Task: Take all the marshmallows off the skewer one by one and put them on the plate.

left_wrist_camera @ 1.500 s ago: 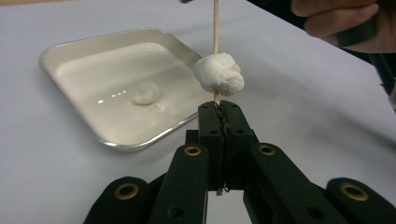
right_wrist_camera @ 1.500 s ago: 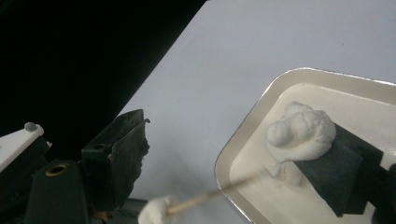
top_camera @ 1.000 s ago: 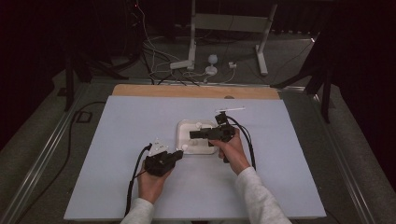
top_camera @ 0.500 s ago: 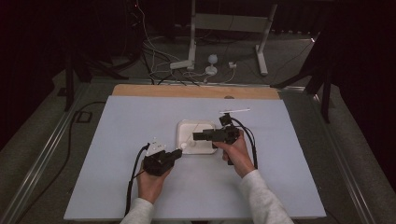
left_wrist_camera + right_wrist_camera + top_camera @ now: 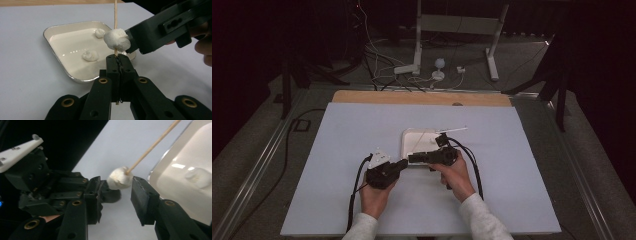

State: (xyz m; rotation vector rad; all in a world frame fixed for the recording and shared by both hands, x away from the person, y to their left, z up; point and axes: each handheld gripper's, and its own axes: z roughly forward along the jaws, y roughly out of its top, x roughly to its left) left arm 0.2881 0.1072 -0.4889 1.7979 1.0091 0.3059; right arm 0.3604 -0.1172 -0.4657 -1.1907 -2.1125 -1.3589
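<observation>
Since a second earlier, the right gripper (image 5: 117, 187) had edged toward the left gripper (image 5: 117, 61), its jaws closing around the marshmallow (image 5: 117, 40) without clearly pressing it. Threading looked nearly done. The skewer (image 5: 115, 11) pierced the marshmallow, its long axis rising from the left gripper's clenched jaws. The tray (image 5: 58, 68) lay just beyond.

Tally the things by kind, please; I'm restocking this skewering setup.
Marshmallows: 3, one on the skewer, two in the tray
Skewer: 1
Tray: 1
Total: 5
</observation>
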